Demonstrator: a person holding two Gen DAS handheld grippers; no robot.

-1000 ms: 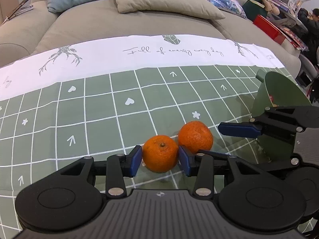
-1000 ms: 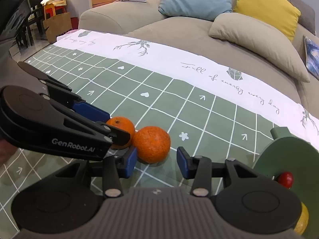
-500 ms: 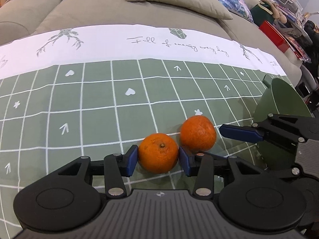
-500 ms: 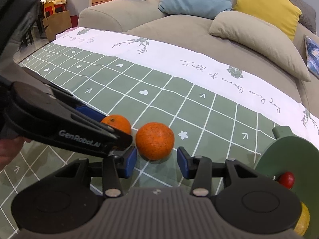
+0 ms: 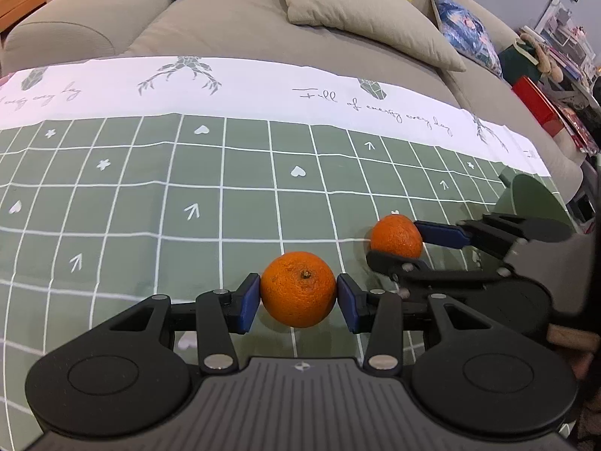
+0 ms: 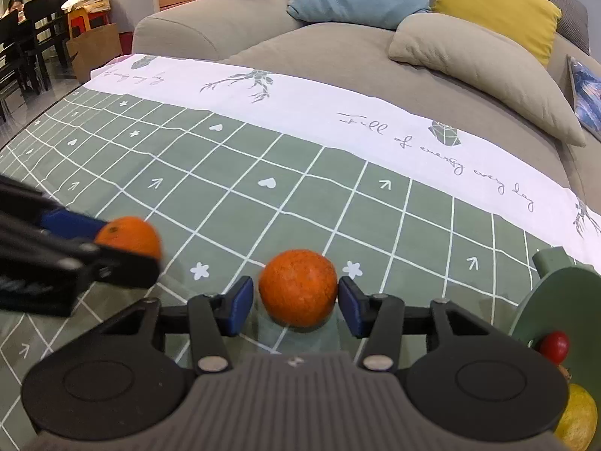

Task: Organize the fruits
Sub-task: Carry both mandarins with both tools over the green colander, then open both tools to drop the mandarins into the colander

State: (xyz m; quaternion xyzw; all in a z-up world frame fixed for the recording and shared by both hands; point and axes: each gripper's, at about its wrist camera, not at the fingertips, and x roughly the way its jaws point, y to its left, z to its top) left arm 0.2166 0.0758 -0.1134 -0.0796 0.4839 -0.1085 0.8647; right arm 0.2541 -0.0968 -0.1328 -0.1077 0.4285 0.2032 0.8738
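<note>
My left gripper point(image 5: 298, 297) is shut on an orange with a stem dimple point(image 5: 298, 288) and holds it just above the green checked cloth. It shows blurred at the left of the right wrist view point(image 6: 129, 238). My right gripper point(image 6: 296, 298) stands open around a second orange point(image 6: 298, 287) that rests on the cloth, with a small gap at each pad. That orange and gripper also show in the left wrist view point(image 5: 396, 236).
A green fruit stand point(image 6: 556, 293) at the right holds a small red fruit point(image 6: 554, 345) and a yellow fruit point(image 6: 576, 417). A beige sofa with cushions point(image 6: 480, 71) runs behind the table's far edge.
My left gripper has closed on its orange and carried it left, away from the other orange. My right gripper has moved forward so its fingers now flank the second orange.
</note>
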